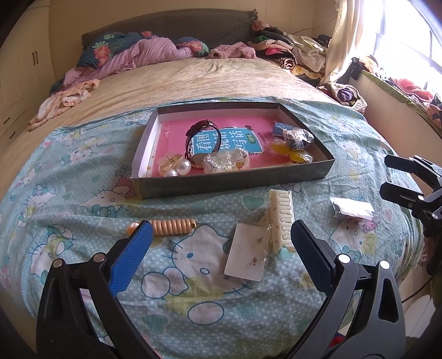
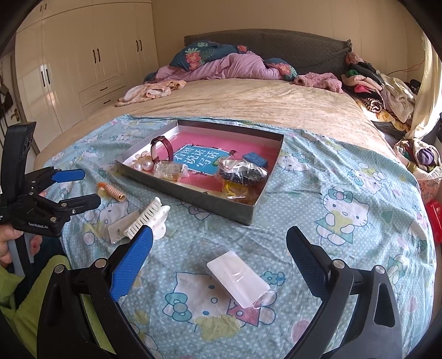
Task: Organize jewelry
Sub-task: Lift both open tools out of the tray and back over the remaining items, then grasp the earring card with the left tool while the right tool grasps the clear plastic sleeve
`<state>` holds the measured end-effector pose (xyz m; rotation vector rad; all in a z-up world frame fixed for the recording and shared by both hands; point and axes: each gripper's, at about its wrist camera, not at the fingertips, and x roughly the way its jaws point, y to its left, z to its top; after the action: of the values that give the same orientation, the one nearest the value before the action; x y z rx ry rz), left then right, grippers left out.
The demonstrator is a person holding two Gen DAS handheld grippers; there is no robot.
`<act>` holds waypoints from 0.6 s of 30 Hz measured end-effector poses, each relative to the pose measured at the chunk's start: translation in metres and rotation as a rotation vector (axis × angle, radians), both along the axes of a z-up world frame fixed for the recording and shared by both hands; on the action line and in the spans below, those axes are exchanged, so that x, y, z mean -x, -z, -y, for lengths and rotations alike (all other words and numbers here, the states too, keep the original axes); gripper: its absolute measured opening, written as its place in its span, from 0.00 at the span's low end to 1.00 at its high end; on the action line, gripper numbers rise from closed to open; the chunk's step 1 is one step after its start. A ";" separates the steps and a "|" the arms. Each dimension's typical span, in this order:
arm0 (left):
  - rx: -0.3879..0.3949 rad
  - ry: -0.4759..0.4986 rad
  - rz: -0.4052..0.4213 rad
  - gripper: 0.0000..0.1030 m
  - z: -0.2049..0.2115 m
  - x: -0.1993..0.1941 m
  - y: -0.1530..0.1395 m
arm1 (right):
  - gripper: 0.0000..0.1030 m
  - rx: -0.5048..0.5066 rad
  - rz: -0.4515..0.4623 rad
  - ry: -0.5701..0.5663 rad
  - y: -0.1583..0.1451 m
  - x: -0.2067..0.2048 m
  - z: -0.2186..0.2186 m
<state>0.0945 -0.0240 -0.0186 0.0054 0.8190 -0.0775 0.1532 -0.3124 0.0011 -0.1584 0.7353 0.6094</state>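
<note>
Tray [image 1: 304, 168], frame centre: watch [image 1: 204, 135], pearl earrings [image 1: 176, 167], bagged pieces already stowed. Left on sheet, lower frame: hair coil [image 1: 172, 223], comb clip [image 1: 281, 221], earring card [image 1: 246, 255], white packet [image 2: 239, 279]. Left gripper [image 1: 221, 243], right gripper [image 2: 218, 248]: both spread, nothing held. Judged roughly half done.

A Hello Kitty sheet [image 1: 91, 198] covered the near end of the bed, over a beige bedspread [image 1: 179, 80]. At twelve o'clock a crumpled lilac quilt [image 1: 143, 53] lay against the dark headboard [image 1: 176, 23]. At one o'clock sat a heap of clothes [image 1: 287, 49], with a pale curtain [image 1: 345, 36] hanging by the bright window at two. In the right wrist view, cream wardrobe doors [image 2: 83, 58] stood at ten o'clock.
</note>
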 end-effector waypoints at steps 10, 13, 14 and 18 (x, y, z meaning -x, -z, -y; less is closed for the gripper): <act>-0.017 0.036 -0.062 0.91 0.006 0.008 0.025 | 0.94 0.013 -0.030 0.001 0.012 0.001 0.001; -0.018 0.041 -0.083 0.91 0.007 0.008 0.034 | 0.94 0.019 -0.039 0.002 0.017 0.001 0.002; -0.015 0.043 -0.091 0.91 0.007 0.008 0.036 | 0.94 0.025 -0.040 0.002 0.019 0.001 0.003; -0.001 0.047 -0.116 0.91 0.005 0.005 0.043 | 0.94 0.042 -0.054 0.004 0.027 0.001 0.005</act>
<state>0.0897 -0.0293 -0.0614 0.0212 0.9348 -0.1229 0.1525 -0.3171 -0.0262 -0.1797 0.8007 0.5966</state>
